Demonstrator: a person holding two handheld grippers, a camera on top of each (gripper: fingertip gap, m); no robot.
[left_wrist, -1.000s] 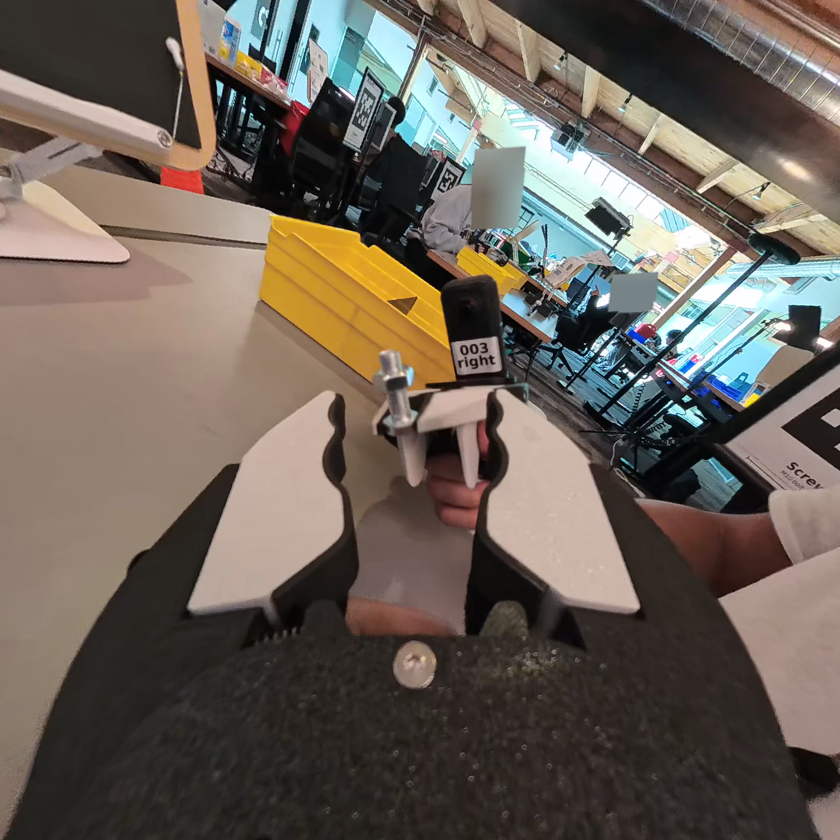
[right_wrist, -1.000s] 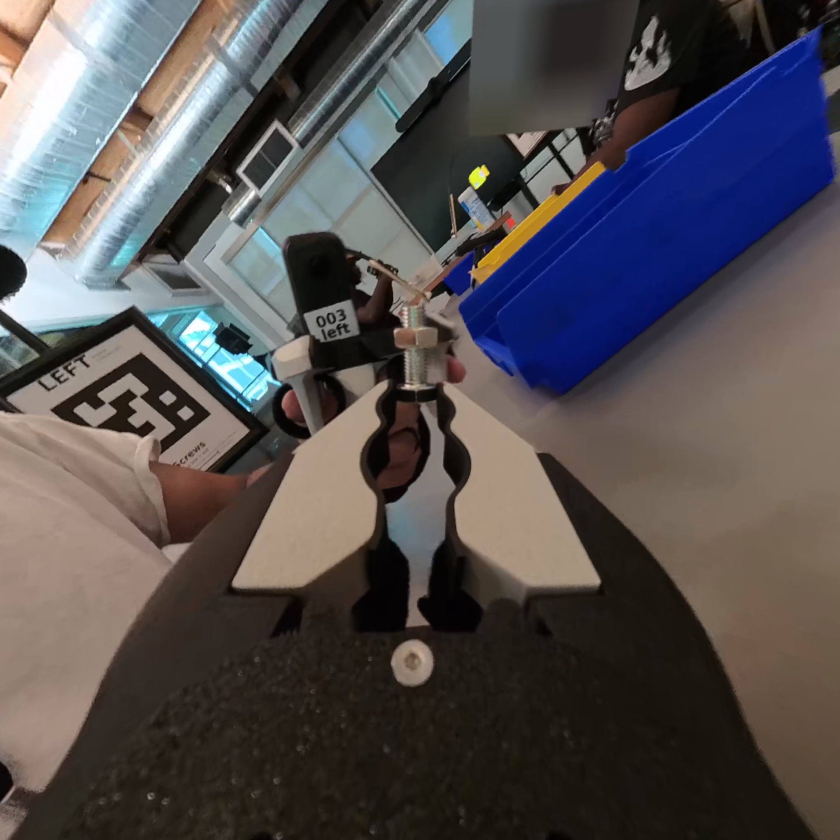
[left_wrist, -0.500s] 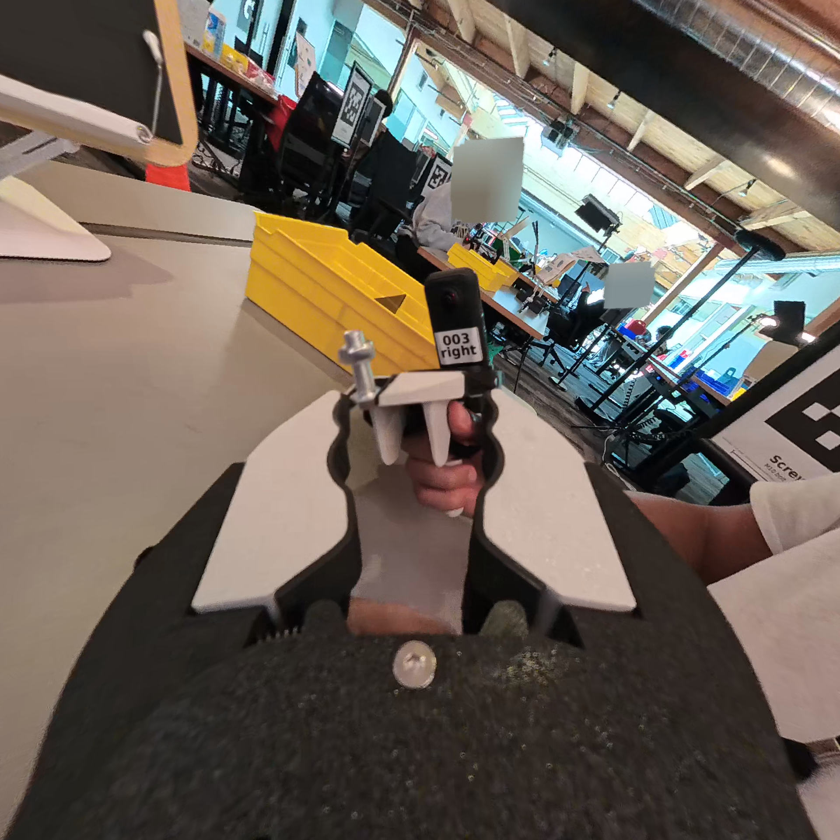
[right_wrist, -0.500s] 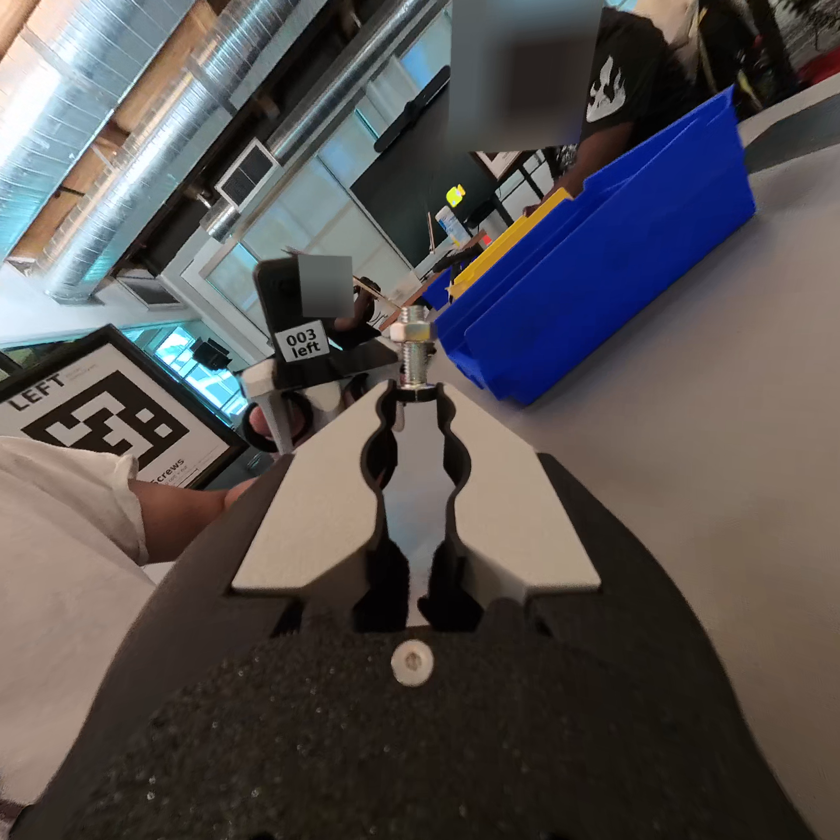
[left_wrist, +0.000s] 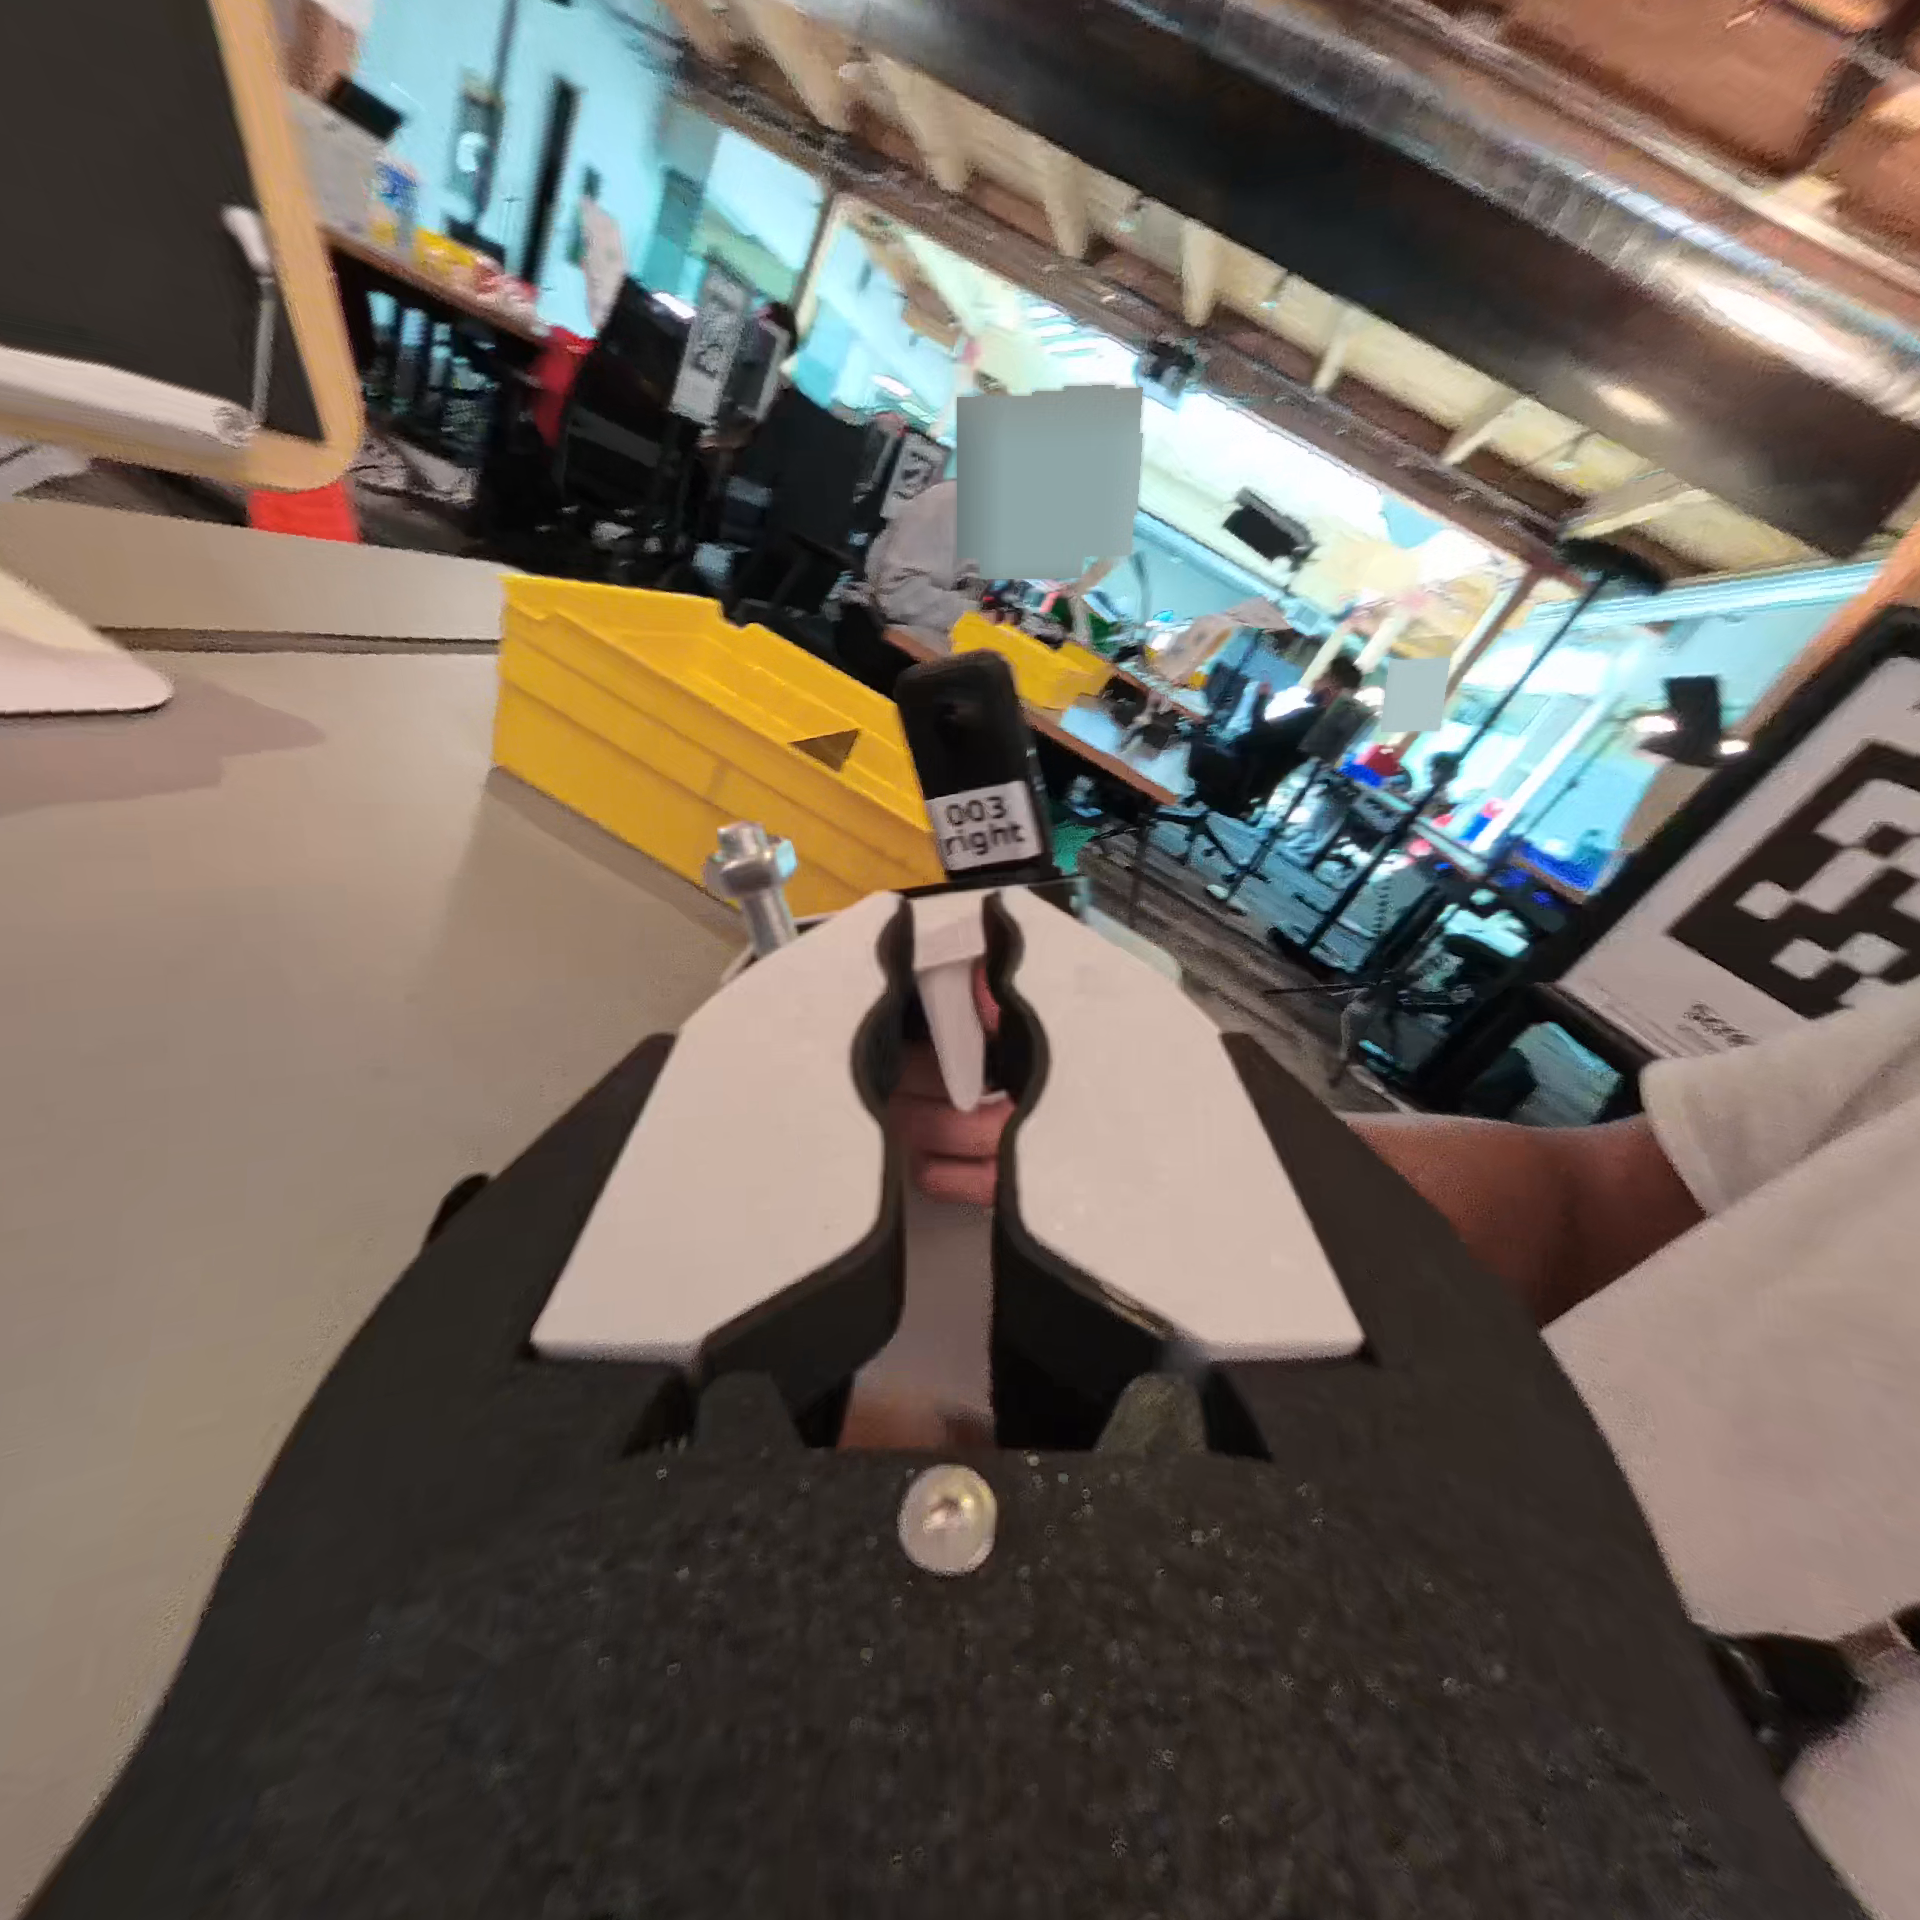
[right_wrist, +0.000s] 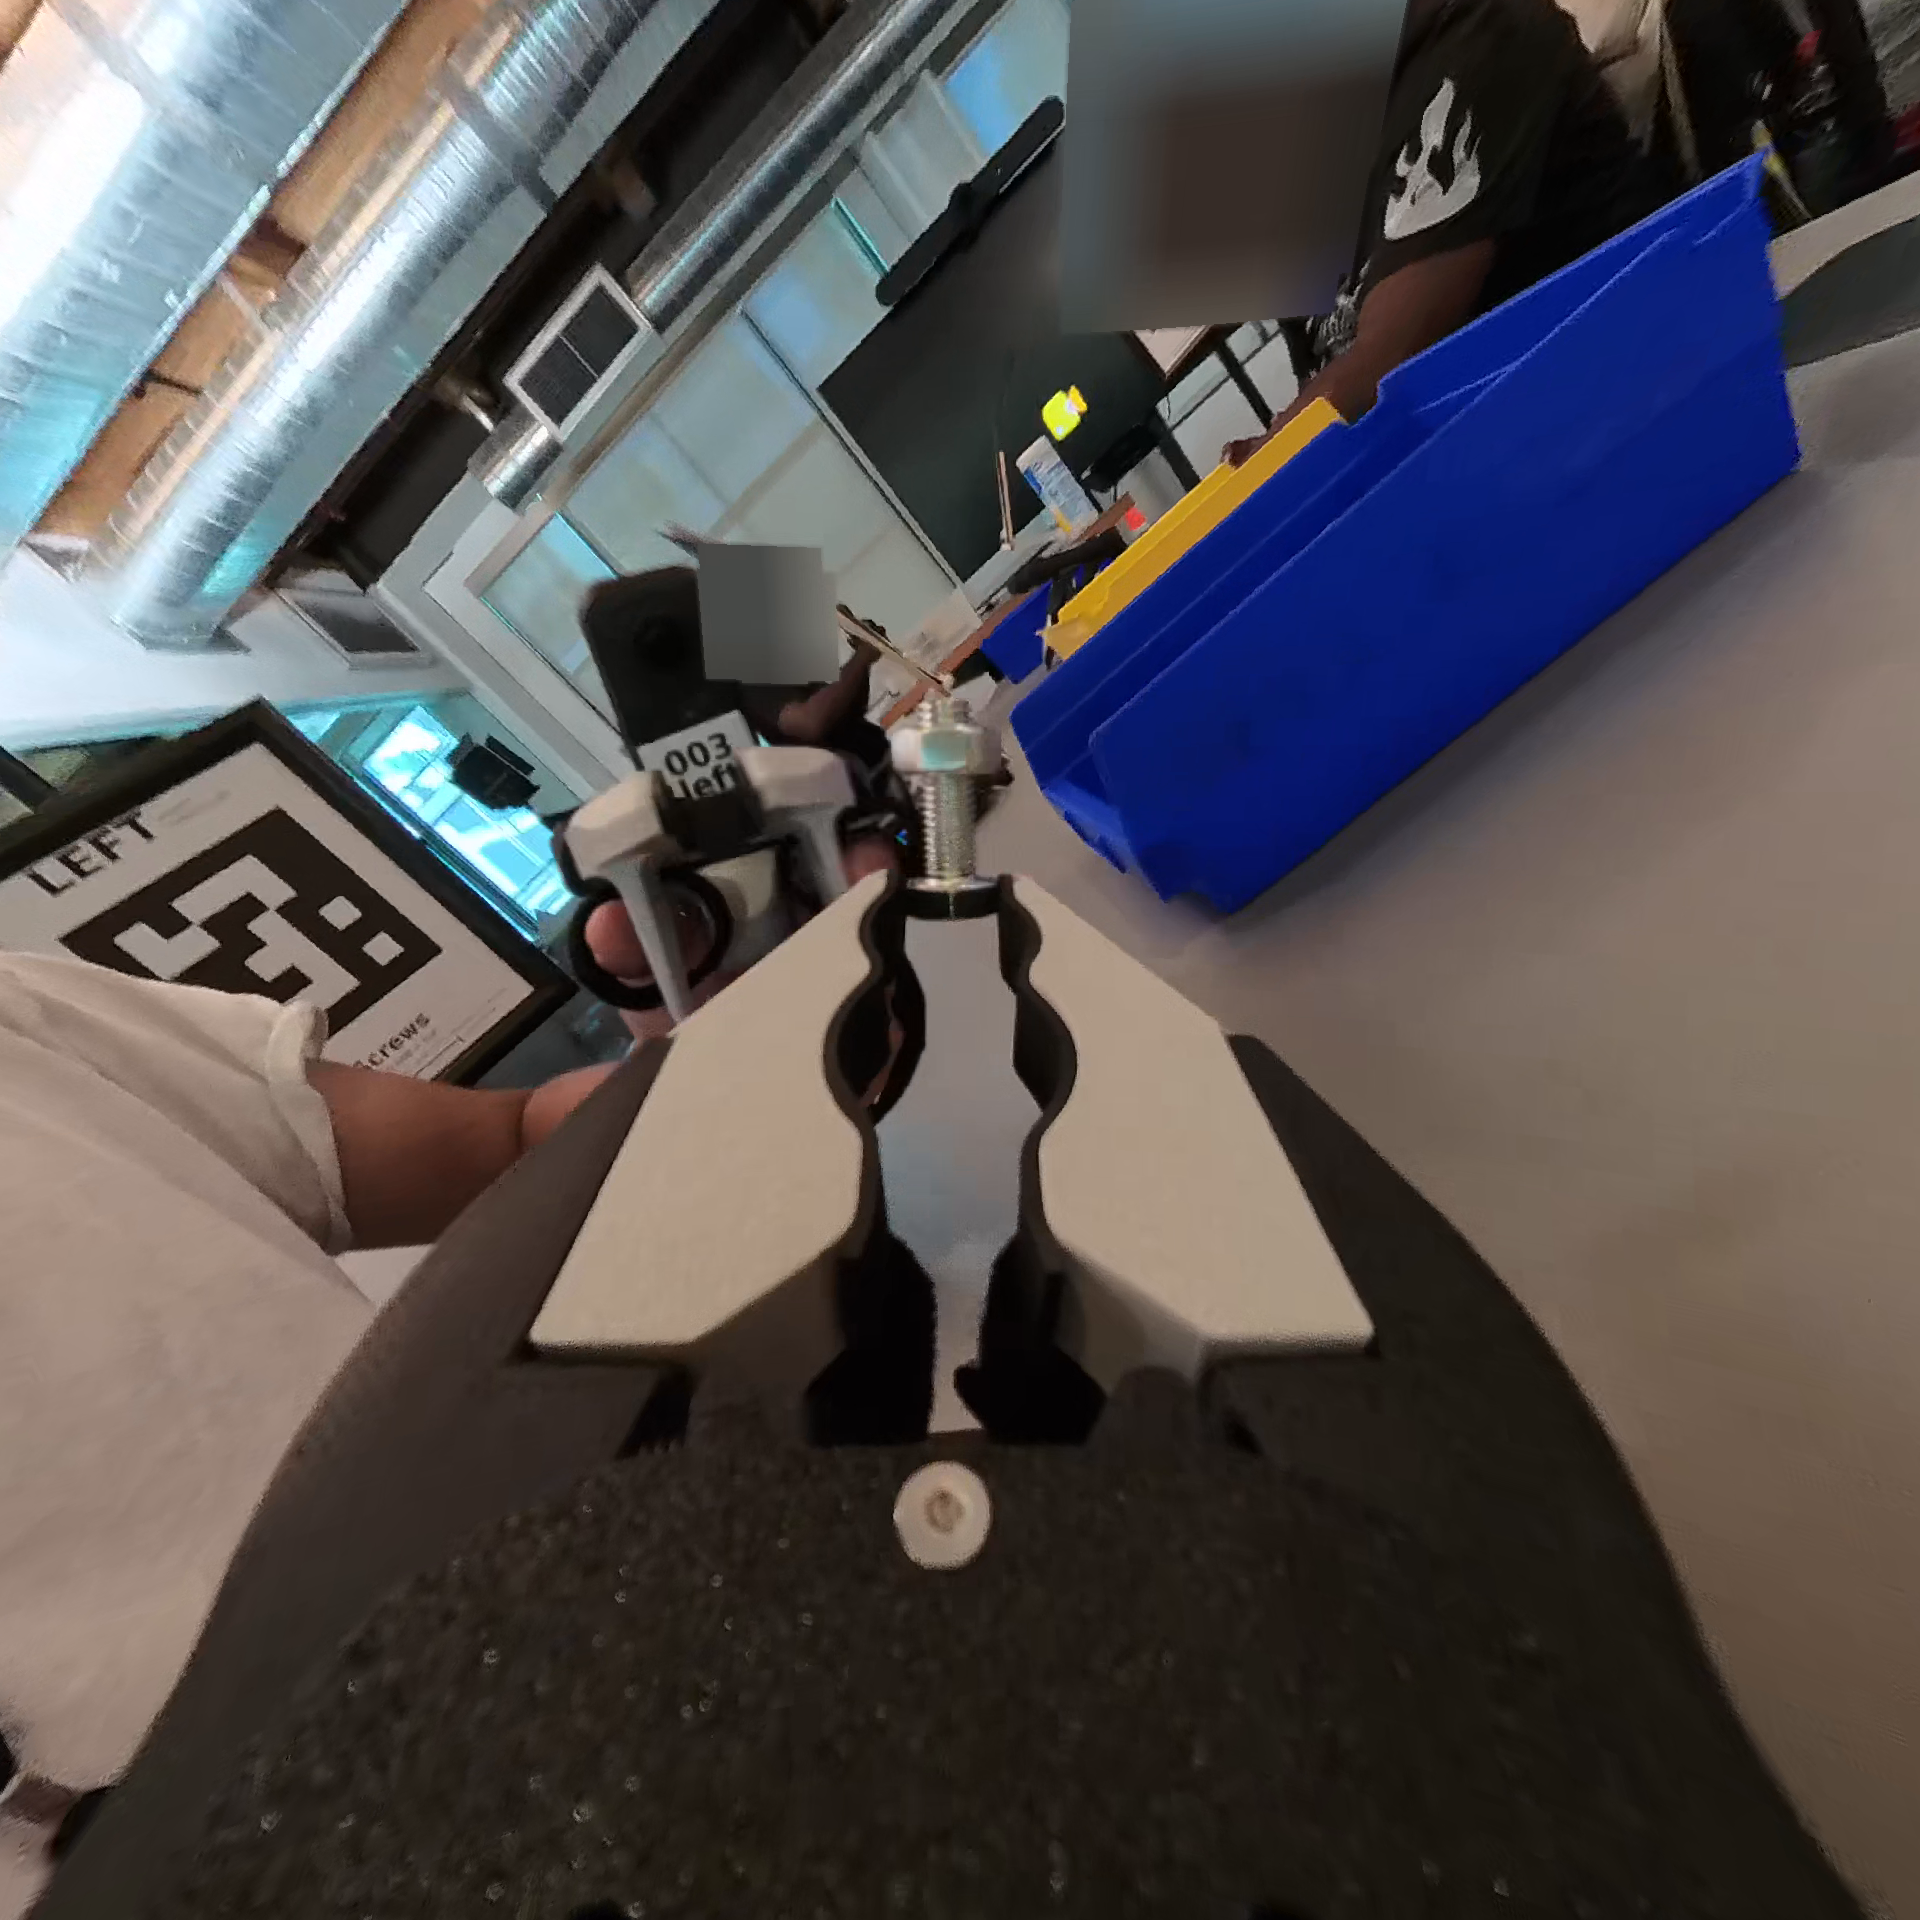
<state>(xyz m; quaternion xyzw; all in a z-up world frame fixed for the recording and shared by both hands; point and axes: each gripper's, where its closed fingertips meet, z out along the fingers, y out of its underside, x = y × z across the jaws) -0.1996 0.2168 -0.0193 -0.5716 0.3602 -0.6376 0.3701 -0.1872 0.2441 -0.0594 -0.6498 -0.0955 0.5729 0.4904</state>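
My right gripper (right_wrist: 951, 894) is shut on the head of a silver bolt (right_wrist: 940, 821), which stands upright from its tips with a hex nut (right_wrist: 935, 743) near the top. My left gripper (left_wrist: 945, 914) is almost shut, with only a narrow gap and nothing between its fingers. Through that gap I see a white finger of the right gripper (left_wrist: 951, 997). The bolt (left_wrist: 753, 883) pokes up just beyond my left finger, outside the jaws. In the right wrist view the left gripper (right_wrist: 727, 862) is held just left of the bolt.
A yellow bin (left_wrist: 675, 727) stands on the grey table (left_wrist: 260, 1039) behind the bolt. A blue bin (right_wrist: 1455, 571) stands at the right. A framed black-and-white marker board (right_wrist: 239, 914) is beside the person's arm. A screen on a white base (left_wrist: 62, 665) is far left.
My left gripper has closed from wide open to almost shut. The right gripper with the bolt has shifted left in the left wrist view and still holds it.
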